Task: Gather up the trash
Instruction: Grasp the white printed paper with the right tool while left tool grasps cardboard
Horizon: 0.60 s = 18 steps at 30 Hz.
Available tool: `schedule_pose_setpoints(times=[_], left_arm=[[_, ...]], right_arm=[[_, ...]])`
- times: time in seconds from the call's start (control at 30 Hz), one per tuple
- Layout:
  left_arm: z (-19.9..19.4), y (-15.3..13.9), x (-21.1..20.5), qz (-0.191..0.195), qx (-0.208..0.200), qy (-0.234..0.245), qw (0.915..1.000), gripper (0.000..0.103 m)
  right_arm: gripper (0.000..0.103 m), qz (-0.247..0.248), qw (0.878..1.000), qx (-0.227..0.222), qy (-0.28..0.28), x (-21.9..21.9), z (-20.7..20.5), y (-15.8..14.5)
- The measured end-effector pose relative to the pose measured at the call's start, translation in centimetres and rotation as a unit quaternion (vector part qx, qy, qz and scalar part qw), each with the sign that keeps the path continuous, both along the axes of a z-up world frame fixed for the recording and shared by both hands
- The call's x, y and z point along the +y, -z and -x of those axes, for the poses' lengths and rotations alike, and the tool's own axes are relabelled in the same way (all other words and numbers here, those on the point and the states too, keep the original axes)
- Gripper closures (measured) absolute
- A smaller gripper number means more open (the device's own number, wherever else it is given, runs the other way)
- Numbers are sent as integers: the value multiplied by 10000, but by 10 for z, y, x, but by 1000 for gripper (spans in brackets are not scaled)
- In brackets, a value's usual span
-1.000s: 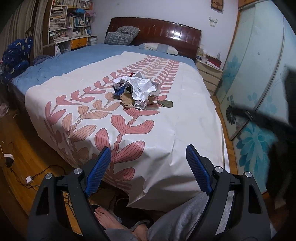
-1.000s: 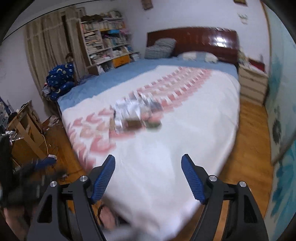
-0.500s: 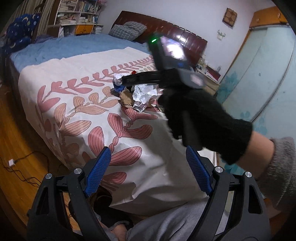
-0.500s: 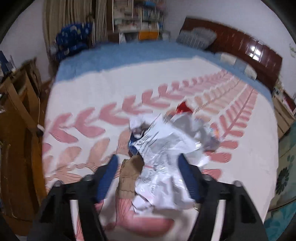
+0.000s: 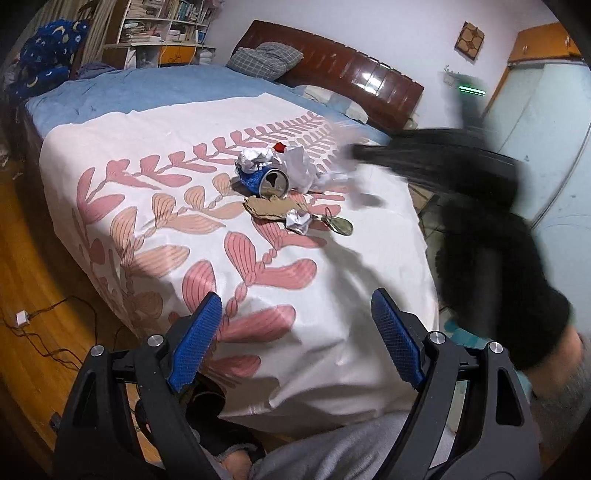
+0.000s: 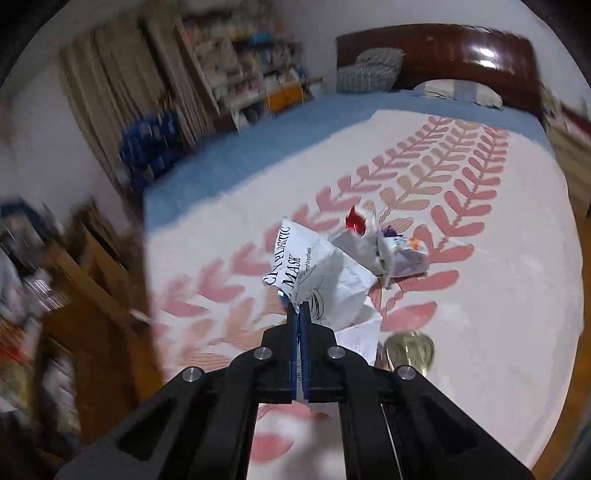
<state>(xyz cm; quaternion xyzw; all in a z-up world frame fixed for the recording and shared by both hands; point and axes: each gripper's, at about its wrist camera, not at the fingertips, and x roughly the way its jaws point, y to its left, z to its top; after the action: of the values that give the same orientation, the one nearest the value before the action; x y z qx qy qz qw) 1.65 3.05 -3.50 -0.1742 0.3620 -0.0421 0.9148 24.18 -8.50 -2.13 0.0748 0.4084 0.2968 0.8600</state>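
A pile of trash lies mid-bed: a crushed blue can, crumpled foil, a cardboard scrap, a small foil ball and white paper. My left gripper is open and empty over the bed's foot end, well short of the pile. My right gripper is shut on a crumpled white printed wrapper and holds it above the remaining wrappers. In the left wrist view it is a blur with the gloved hand behind it.
The bed has a white cover with pink leaves over a blue sheet, and a dark headboard. A bookshelf stands at the back left. Cables lie on the wooden floor. A cabinet stands at the right. My legs are below the gripper.
My right gripper reached the pile, shut on the white wrapper and pulled it up and to the right. The left gripper shifted a little and stayed open.
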Motion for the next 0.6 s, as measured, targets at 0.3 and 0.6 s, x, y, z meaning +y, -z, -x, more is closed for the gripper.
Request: schedule_pose_setpoints(times=[0.3,0.6], left_arm=[[-107,22,31,498,385,-35,9980,18],[-202,78,53,712,1133,-512,9897,19]], right_arm=[[99,-690,9965,303,361,-122,95,11],[99,-587,9961,567,328,-141,141,55]])
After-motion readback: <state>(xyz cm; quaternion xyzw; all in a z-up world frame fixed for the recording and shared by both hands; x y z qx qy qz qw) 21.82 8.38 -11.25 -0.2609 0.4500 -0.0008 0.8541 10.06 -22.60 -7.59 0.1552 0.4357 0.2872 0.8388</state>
